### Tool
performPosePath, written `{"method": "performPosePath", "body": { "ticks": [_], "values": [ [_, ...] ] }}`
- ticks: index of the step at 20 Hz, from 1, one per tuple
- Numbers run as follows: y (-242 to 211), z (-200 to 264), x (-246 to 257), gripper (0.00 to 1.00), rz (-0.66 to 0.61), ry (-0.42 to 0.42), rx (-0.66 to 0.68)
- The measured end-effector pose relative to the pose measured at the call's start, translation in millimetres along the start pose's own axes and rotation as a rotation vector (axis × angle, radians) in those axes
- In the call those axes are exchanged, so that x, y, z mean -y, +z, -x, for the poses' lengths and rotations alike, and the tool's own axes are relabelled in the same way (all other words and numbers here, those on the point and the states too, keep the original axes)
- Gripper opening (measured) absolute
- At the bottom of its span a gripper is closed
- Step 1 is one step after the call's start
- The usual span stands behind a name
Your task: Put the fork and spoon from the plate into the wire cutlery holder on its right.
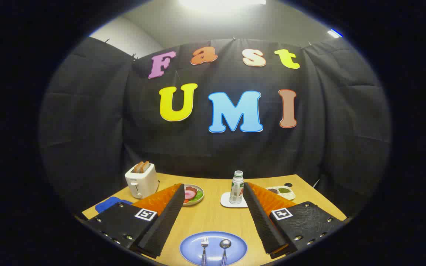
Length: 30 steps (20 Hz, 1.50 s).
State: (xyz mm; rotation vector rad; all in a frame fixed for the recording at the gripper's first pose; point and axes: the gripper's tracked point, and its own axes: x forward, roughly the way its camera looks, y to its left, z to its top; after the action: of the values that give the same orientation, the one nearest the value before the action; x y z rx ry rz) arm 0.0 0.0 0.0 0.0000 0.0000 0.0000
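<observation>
**Operator:** Fork (204,246) and spoon (225,248) positions are requested.

**Inspector:** Both are laid side by side on the blue plate (190,247), fork to the left, spoon to the right, heads pointed away from the camera. The handles are cut off at the near limit of the view. The plate is set on the wooden table (213,218), between the two fingers and low in the view.

**Operator:** Gripper state is requested.

**Inspector:** The gripper (213,218) is held above the table with its fingers spread wide apart. Nothing is clamped between them and nothing is touched by either one. A square marker is carried on the body behind each finger.

**Operator:** Remaining items are to be listed.

**Inspector:** A white toaster (141,181) with two slices in its slots is placed at the far left of the table. A blue item (108,204) is seen just in front of it, partly hidden by the left finger. A small dish of food (193,194) is located beyond the left finger. A capped bottle (237,187) is stood upright on a white coaster (227,201) near the centre. A white divided tray (282,191) is placed beyond the right finger.
</observation>
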Motion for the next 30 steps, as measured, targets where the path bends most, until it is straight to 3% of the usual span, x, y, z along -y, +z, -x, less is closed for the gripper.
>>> {"method": "performPosePath", "body": {
  "ticks": [4,10,13,17,19,21,23,30],
  "values": [
    [-16,8,9,0.97,0.032,-0.002,-0.069],
    [3,-9,8,0.97,0.094,0.024,-0.035],
    [11,-17,5,0.97,0.093,0.063,-0.018],
    [-3,-15,13,0.97,0.032,0.053,-0.027],
    [-33,-2,34,0.96,0.018,-0.026,-0.114],
    [-59,12,44,0.97,0.053,-0.051,-0.218],
    [-61,2,36,0.98,0.032,-0.024,-0.225],
    [-153,5,30,0.98,0.034,0.043,-0.544]
  ]
}}
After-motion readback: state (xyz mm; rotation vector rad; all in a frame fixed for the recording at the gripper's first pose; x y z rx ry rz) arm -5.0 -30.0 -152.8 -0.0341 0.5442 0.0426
